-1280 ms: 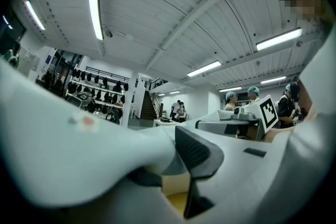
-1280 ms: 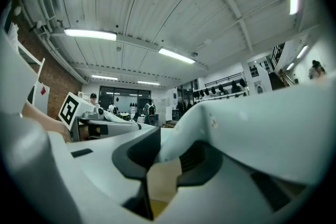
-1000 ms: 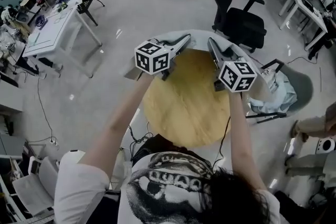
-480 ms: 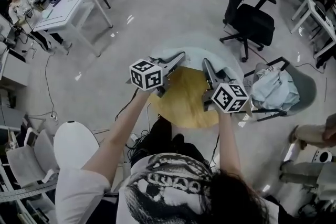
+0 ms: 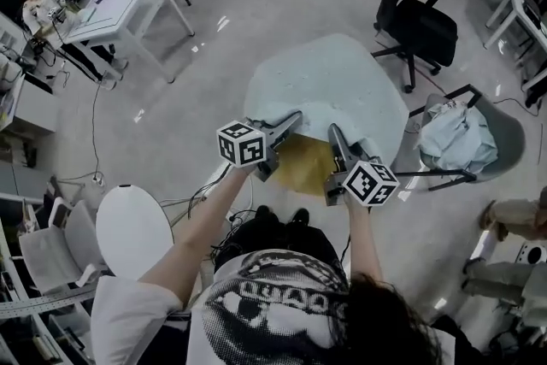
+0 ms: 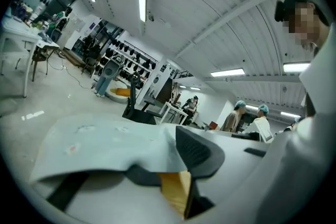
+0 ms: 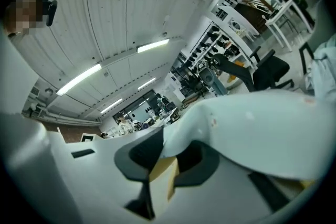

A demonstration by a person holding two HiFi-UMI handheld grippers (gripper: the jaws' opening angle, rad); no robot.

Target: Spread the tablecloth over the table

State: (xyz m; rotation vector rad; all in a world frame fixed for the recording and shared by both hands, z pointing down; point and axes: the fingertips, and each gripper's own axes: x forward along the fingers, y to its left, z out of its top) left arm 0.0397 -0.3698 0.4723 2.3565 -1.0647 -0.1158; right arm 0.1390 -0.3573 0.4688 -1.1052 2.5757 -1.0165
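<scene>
- You have the near edge of the pale tablecloth [image 5: 329, 85] pinched in both tools. A two-point hold lets the hem come toward you as one straight line instead of bunching on one side.
- Your left gripper [image 5: 293, 119] has its jaws only partly apart, because the fold of cloth fills the gap. The left gripper view shows the fabric running straight in between the dark pads [image 6: 197, 150], so it has real hold of the hem.
- Your right gripper [image 5: 333, 133] has the cloth edge between its jaws too, and those jaws are closing on it. I judge you are firming up that grip so the fabric does not slide out under the pull.
- The cloth already lies over the far and middle parts of the round table [image 5: 301, 163]. It drapes past the far rim, while a crescent of bare wood shows at the near side, between and just beyond your two tools.
- You hold both tools low, close to level and near together, at the near rim. That suits drawing the hem down over the remaining wood.
- The cloth looks light and loose, so an uneven tug would likely skew it. Matching both hands is the sensible choice.
</scene>
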